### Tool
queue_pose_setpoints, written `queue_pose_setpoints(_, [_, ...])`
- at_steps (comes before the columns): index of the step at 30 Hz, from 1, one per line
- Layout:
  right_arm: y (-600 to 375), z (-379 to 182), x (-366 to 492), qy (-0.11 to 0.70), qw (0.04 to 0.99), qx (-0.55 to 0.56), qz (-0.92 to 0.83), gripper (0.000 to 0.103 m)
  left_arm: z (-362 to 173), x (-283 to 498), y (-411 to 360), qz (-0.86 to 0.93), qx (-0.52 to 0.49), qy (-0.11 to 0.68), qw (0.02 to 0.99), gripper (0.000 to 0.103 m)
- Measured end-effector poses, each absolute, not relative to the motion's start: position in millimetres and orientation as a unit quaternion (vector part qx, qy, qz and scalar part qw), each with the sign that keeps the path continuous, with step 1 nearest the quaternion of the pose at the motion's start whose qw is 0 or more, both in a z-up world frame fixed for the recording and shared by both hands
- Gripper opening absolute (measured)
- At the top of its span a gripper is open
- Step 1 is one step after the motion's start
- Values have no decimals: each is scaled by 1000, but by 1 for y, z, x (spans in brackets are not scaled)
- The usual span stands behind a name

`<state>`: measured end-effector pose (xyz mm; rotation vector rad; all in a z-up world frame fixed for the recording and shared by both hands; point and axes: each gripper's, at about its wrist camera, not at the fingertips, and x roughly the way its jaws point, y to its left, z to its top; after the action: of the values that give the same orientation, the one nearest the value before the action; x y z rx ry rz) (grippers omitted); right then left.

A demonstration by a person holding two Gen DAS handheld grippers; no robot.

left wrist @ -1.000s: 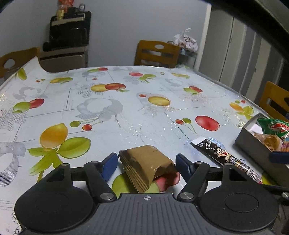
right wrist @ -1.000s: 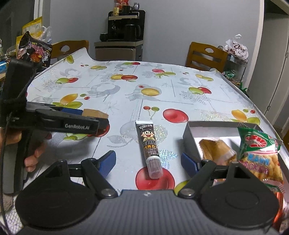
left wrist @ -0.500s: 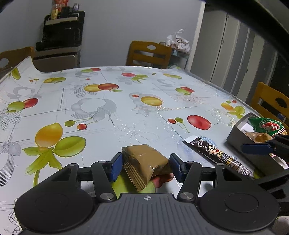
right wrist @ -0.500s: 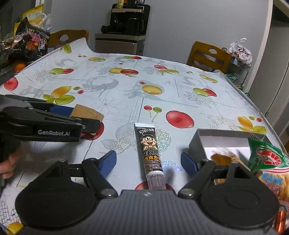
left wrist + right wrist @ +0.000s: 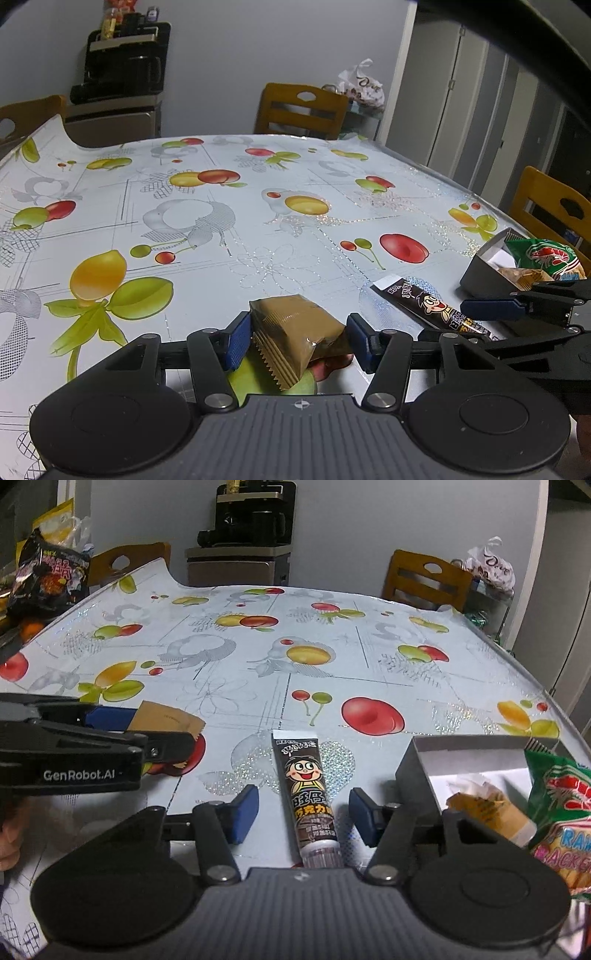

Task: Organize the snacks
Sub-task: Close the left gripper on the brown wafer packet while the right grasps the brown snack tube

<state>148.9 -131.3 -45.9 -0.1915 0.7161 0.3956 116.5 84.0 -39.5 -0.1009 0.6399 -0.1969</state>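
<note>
The surface (image 5: 369,657) wears a fruit-print cloth. Near its right edge stands the grey box (image 5: 413,771) with snacks inside. Left of the box, the right gripper (image 5: 302,814) has just been narrowing its fingers around the chocolate tube (image 5: 304,786), not yet touching. Farther left, the left gripper (image 5: 297,341) fingers hold the brown wafer packet (image 5: 295,332).

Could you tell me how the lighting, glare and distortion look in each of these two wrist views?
Left wrist view: dim indoor light, sparkly glare on the tablecloth, fisheye bending the table edge; the brown packet is sharp. Right wrist view: same dimness, glitter glare around the chocolate tube, a soft shadow beneath the left gripper, dark corners.
</note>
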Motion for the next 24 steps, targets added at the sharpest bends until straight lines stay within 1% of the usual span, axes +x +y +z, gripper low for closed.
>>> queue_pose_setpoints(2, [-134, -46, 151, 356, 911, -76, 195, 48, -39, 117, 84, -97, -50, 314, 943, 56])
queue_pose_setpoints(3, [-135, -46, 152, 356, 911, -68, 195, 40, -40, 117, 84, -96, -50, 314, 943, 56])
queue_pose_setpoints(4, [-135, -45, 151, 355, 912, -70, 194, 35, -40, 116, 84, -96, -49, 314, 943, 56])
queue_pose_setpoints(5, [-134, -46, 150, 351, 913, -79, 193, 29, -40, 116, 84, -96, -48, 314, 943, 56])
queue_pose_setpoints(7, [-134, -46, 146, 345, 915, -84, 191, 25, -40, 116, 82, -96, -44, 313, 944, 56])
queue_pose_setpoints(24, [-145, -46, 93, 333, 911, -104, 219, 24, -40, 111, 79, -87, -36, 315, 944, 56])
